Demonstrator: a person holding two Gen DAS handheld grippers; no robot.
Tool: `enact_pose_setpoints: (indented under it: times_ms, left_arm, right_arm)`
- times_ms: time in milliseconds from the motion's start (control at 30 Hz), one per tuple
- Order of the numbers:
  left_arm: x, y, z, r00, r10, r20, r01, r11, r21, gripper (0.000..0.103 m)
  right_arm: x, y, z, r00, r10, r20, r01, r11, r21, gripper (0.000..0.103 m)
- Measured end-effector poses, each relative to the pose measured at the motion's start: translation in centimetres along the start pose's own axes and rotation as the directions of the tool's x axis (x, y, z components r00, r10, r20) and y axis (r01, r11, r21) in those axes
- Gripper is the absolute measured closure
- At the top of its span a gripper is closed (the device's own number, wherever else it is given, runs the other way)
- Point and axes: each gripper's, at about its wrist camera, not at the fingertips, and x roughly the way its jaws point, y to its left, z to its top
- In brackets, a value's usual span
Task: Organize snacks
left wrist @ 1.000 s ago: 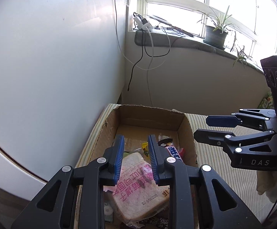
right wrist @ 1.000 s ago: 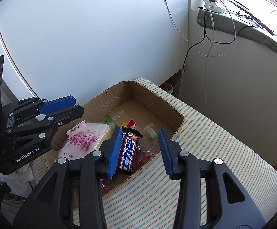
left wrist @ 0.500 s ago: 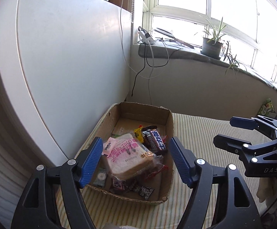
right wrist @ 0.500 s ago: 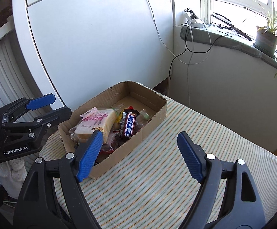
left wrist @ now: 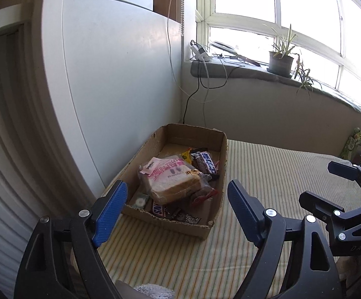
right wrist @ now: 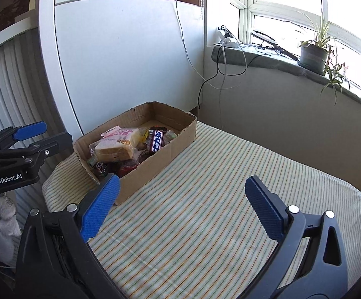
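A cardboard box point(left wrist: 215, 214) sits at the far left corner of the striped surface, and it also shows in the right wrist view point(right wrist: 155, 167). Inside lie a wrapped bread slice point(left wrist: 170, 182), a brown chocolate bar with blue lettering point(left wrist: 205, 163), and other small snack packets. The same bread point(right wrist: 116, 145) and bar point(right wrist: 156, 140) show in the right wrist view. My left gripper point(left wrist: 178, 206) is open and empty, held back above the box's near end. My right gripper point(right wrist: 180, 204) is open and empty, above the striped surface to the right of the box.
A white cabinet panel point(left wrist: 120, 94) stands close behind the box. Cables point(left wrist: 195, 92) hang from the windowsill, which holds a potted plant point(left wrist: 280, 62). A green packet point(left wrist: 353, 144) lies at the far right edge. The striped cloth point(right wrist: 217, 186) covers the surface.
Both grippers opened wide and pulled back up and away from the box. The bread and the chocolate bar now lie in the box, released.
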Motion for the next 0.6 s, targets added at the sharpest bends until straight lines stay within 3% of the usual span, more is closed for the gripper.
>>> enact_pose_setpoints:
  times_ms: [200,600]
  left_arm:
    - [-0.7,-0.5,-0.3,1.000,-0.014,0.010,0.014,1.000,-0.010,0.020]
    - [-1.8,-0.8,-0.6,1.000,-0.010,0.017,0.010,1.000,-0.007,0.020]
  right_arm:
    - [-1.1,0.4,-1.1,1.000,0.025,0.005,-0.025,0.999,0.024,0.001]
    - [-3.6,-0.5,-1.4,0.999,0.003,0.042,-0.005,0.998,0.064,0.001]
